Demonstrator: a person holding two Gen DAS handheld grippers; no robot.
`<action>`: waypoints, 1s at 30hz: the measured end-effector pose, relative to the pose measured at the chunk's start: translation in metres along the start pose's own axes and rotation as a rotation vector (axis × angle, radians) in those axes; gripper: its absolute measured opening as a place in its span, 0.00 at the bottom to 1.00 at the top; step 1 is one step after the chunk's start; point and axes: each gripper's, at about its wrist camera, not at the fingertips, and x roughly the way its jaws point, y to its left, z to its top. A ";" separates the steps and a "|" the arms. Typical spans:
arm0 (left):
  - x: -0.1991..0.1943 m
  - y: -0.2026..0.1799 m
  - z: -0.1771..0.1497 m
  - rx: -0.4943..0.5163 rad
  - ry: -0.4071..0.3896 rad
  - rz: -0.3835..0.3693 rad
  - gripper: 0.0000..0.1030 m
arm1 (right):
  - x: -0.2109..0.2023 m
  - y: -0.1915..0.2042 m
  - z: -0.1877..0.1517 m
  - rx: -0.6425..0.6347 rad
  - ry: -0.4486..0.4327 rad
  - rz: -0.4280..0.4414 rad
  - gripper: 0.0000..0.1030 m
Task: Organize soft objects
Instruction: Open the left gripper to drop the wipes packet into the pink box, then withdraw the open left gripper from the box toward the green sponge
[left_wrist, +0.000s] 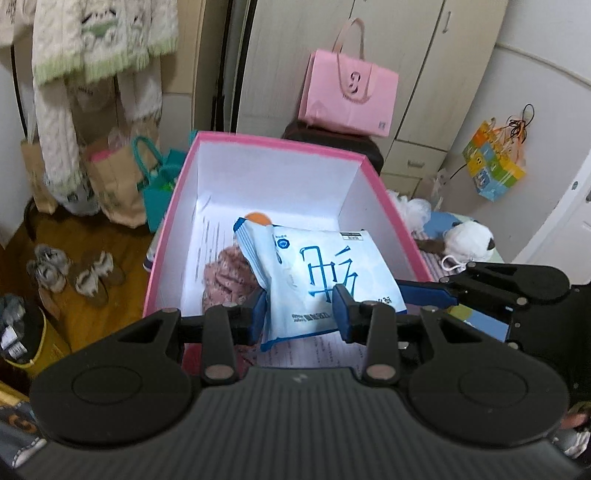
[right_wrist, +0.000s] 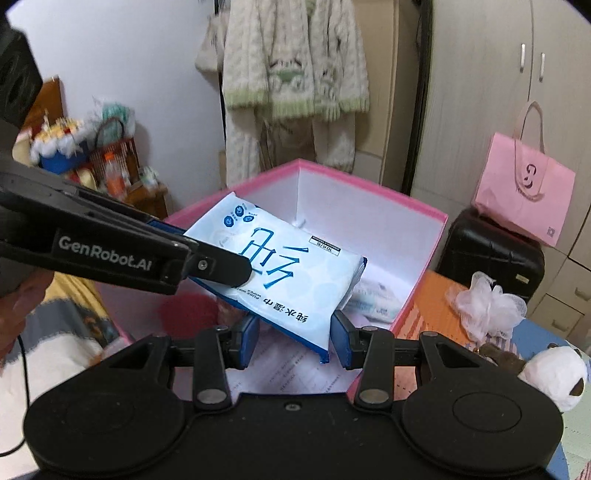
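Note:
A pale blue pack of wet wipes (left_wrist: 314, 273) hangs tilted over an open pink box (left_wrist: 280, 142) with white inner walls. My left gripper (left_wrist: 300, 314) is shut on the pack's near end, its blue pads pressing both sides. In the right wrist view the pack (right_wrist: 291, 280) sits between the pads of my right gripper (right_wrist: 294, 339), which is shut on its lower corner, while the left gripper's fingers (right_wrist: 221, 266) clamp its left edge. Inside the box (right_wrist: 406, 206) lie a mauve soft item (left_wrist: 229, 277), an orange thing (left_wrist: 258, 218), a pale folded cloth (right_wrist: 376, 295) and printed paper.
A panda plush (right_wrist: 554, 373) and a white mesh pouf (right_wrist: 487, 302) lie on the surface right of the box. A pink bag (right_wrist: 524, 188) rests on a black case (right_wrist: 491, 251) behind. Sweaters hang at the back; shoes (left_wrist: 74, 269) and paper bags crowd the floor left.

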 end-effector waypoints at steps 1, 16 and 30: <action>0.003 0.002 0.000 0.001 0.007 -0.001 0.37 | 0.004 0.002 0.000 -0.006 0.016 -0.007 0.47; -0.030 -0.015 -0.014 0.127 -0.042 0.073 0.54 | -0.011 0.013 0.004 -0.071 0.055 0.022 0.53; -0.102 -0.045 -0.028 0.210 -0.076 0.034 0.58 | -0.070 0.031 -0.001 -0.114 -0.030 0.043 0.55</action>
